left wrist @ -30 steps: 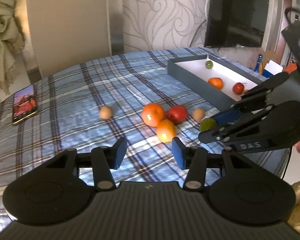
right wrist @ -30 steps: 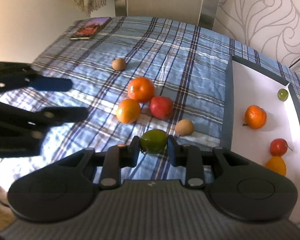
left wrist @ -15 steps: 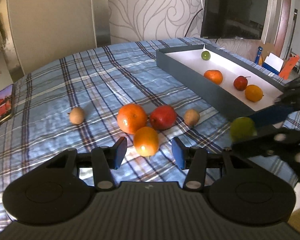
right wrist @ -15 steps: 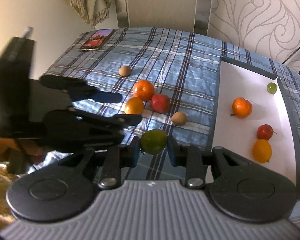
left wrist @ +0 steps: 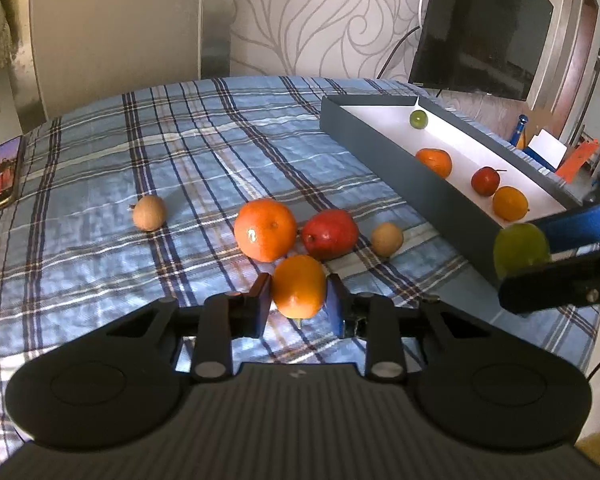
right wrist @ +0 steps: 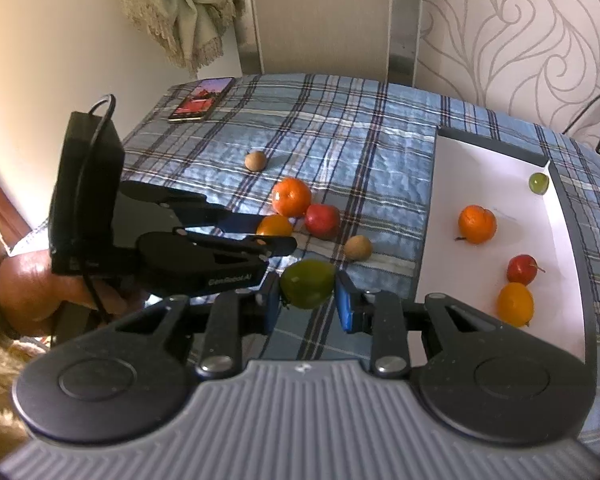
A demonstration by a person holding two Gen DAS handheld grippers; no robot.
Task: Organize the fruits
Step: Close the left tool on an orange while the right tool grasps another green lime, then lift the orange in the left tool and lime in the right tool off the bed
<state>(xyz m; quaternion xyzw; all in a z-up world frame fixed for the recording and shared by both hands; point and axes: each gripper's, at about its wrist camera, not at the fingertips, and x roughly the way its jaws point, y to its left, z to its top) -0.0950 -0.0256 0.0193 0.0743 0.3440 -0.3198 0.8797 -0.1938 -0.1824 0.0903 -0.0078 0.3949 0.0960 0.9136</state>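
Our left gripper (left wrist: 299, 304) has just closed on the near orange (left wrist: 299, 291); our right gripper (right wrist: 307, 300) grips the green fruit (right wrist: 307, 289), both bound for the tray (right wrist: 571, 240).

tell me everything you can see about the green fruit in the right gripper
The green fruit is round, smooth and yellow-green, with a small dark stem spot on its lower left. The right gripper is shut on it, one blue pad pressing each side, holding it clear of the plaid cloth, just short of the grey box. Nothing else touches it.
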